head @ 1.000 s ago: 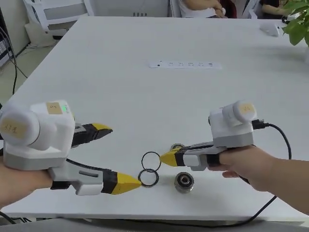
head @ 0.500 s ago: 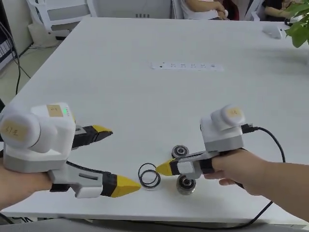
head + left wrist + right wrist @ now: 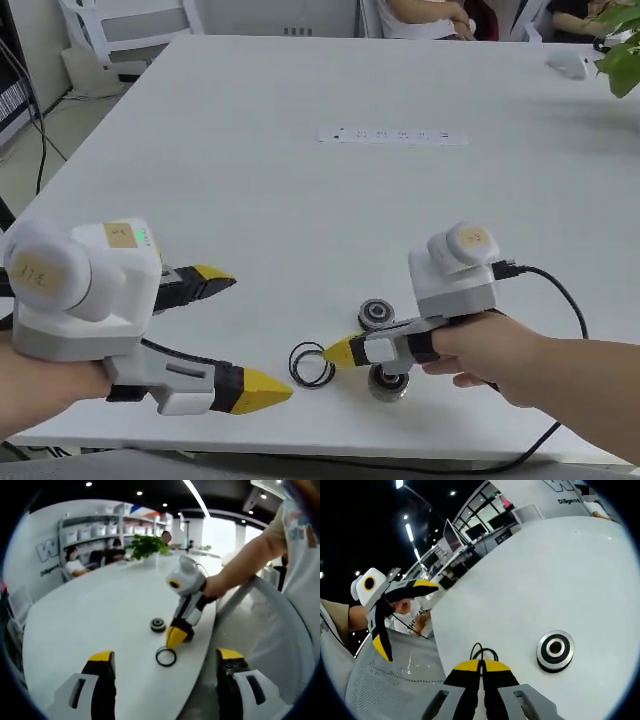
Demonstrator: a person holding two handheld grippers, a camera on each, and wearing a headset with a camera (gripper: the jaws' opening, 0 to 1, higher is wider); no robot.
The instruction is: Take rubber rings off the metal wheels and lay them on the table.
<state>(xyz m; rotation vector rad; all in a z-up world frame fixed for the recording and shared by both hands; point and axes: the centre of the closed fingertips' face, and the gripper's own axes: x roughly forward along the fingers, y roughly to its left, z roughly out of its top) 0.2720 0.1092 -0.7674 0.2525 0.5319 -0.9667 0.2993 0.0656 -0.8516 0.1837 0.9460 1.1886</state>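
Observation:
Two thin black rubber rings (image 3: pixel 312 365) lie overlapping near the table's front edge; they also show in the left gripper view (image 3: pixel 166 656). My right gripper (image 3: pixel 336 352) is shut, its yellow tips pinching the edge of one ring (image 3: pixel 482 651). One metal wheel (image 3: pixel 377 313) lies just behind the right gripper, seen too in the right gripper view (image 3: pixel 555 651). A second wheel (image 3: pixel 385 380) sits partly under that gripper. My left gripper (image 3: pixel 242 335) is open, held to the left of the rings with nothing between its fingers (image 3: pixel 102 658).
The white table (image 3: pixel 300 200) stretches far back, with a white power strip (image 3: pixel 392 135) across its middle. A green plant (image 3: pixel 622 60) stands at the far right corner. People sit at the far end. A cable (image 3: pixel 560 290) trails from the right gripper.
My right gripper moved left and toward the front edge, taking one ring with it so it now overlaps the other. The left gripper has stayed open and nearly still.

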